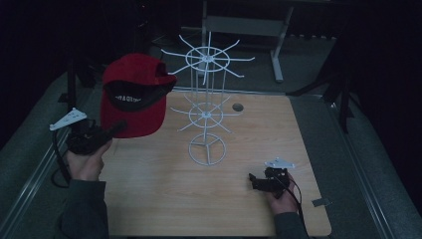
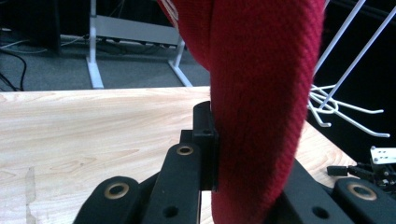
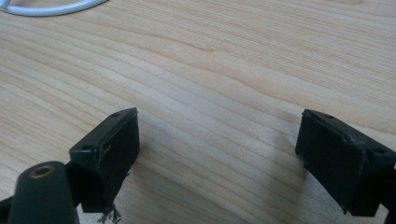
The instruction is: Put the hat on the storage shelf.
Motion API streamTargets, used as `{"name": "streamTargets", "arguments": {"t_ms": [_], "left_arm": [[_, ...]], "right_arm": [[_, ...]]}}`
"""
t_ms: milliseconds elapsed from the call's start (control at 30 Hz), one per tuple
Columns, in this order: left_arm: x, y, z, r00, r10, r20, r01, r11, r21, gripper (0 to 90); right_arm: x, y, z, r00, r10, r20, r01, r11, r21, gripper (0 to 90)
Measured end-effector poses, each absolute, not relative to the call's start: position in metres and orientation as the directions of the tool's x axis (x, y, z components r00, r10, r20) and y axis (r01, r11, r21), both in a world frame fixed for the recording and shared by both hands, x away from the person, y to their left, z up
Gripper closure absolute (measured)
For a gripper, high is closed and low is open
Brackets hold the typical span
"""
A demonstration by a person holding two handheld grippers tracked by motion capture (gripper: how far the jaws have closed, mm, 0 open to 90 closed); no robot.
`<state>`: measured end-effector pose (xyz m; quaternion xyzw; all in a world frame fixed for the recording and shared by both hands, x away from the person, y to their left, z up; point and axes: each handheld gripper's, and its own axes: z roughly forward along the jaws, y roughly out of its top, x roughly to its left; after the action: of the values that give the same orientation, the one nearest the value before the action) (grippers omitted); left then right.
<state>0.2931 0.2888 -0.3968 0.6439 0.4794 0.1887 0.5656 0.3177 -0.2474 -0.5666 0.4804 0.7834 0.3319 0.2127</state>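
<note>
Beside our raised left gripper, pinching the red fabric cap, stands a white wire rack; right gripper rests low, jaws spread.

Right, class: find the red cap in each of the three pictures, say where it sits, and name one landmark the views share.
High view: the red cap is upper left, held up by the left gripper beside the white wire rack.
Left gripper view: the cap runs down the centre, clamped between the jaws.
Right gripper view: bare tabletop lies between open jaws.
Shared landmark: the wooden table.
</note>
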Motion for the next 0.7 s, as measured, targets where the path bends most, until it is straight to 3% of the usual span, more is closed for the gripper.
{"name": "streamTargets", "arguments": {"t_ms": [700], "left_arm": [[0.2896, 0.2866, -0.3869, 0.473, 0.824, -0.311, 0.371, 0.133, 0.919, 85.3]], "right_arm": [[0.3177, -0.2474, -0.5666, -0.448, 0.894, -0.015, 0.611, 0.318, 0.725, 13.4]]}}
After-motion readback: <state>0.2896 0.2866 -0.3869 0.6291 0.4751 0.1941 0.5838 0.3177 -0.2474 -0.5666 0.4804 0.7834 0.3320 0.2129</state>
